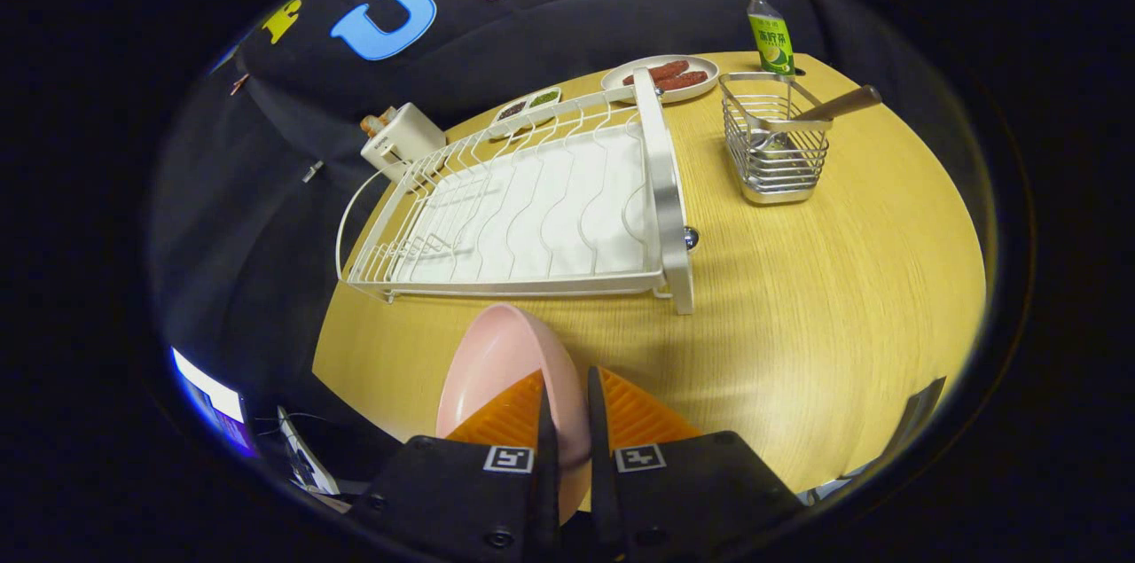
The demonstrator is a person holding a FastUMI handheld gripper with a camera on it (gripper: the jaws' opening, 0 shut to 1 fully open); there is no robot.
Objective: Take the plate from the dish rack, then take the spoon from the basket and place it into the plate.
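Note:
A pink plate [497,368] stands on edge between my fingers, held above the wooden table [798,324]. My gripper [566,421] is shut on the plate's rim, one finger on each face. Beyond the plate lies the white wire dish rack [532,208], with no dishes in its slots. To the right of the rack stands a metal wire basket [780,146]. A spoon with a wooden handle [838,105] leans out of the basket toward the right.
Behind the rack sit a white plate with sausages [663,77], a small divided dish [527,108] and a white box [403,137]. A green-labelled bottle [768,35] stands behind the basket. Bare tabletop lies right of the plate, in front of the basket.

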